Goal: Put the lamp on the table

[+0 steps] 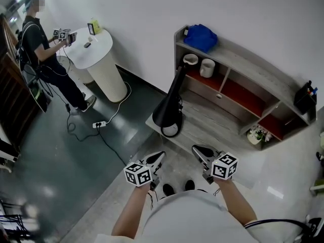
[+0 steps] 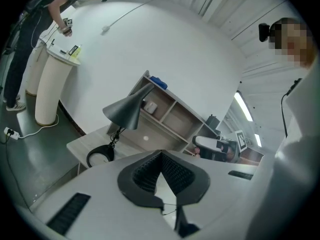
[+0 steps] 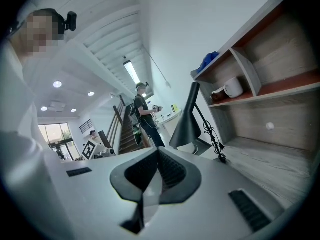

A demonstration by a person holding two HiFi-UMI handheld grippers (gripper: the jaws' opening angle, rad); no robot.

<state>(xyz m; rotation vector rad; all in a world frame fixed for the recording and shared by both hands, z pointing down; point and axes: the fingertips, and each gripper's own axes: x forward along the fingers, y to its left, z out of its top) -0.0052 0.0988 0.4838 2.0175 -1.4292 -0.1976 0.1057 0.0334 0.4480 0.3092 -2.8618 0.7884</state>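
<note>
A black lamp (image 1: 171, 103) with a cone shade and a ring base stands on the grey wooden table (image 1: 212, 130), its cord hanging along the stem. My left gripper (image 1: 160, 157) and my right gripper (image 1: 196, 150) hover near my body, short of the table's front edge, both shut with nothing between the jaws. In the left gripper view the lamp (image 2: 127, 111) is ahead and to the left of the shut left gripper (image 2: 161, 155). In the right gripper view the lamp (image 3: 187, 124) stands just beyond the shut right gripper (image 3: 159, 151).
A shelf unit at the table's back holds a blue cloth (image 1: 201, 37), white cups (image 1: 206, 67), a small flower pot (image 1: 257, 134) and a black holder (image 1: 306, 97). At far left a person (image 1: 40, 49) stands by a white round pedestal table (image 1: 96, 52). A power strip (image 1: 98, 124) lies on the floor.
</note>
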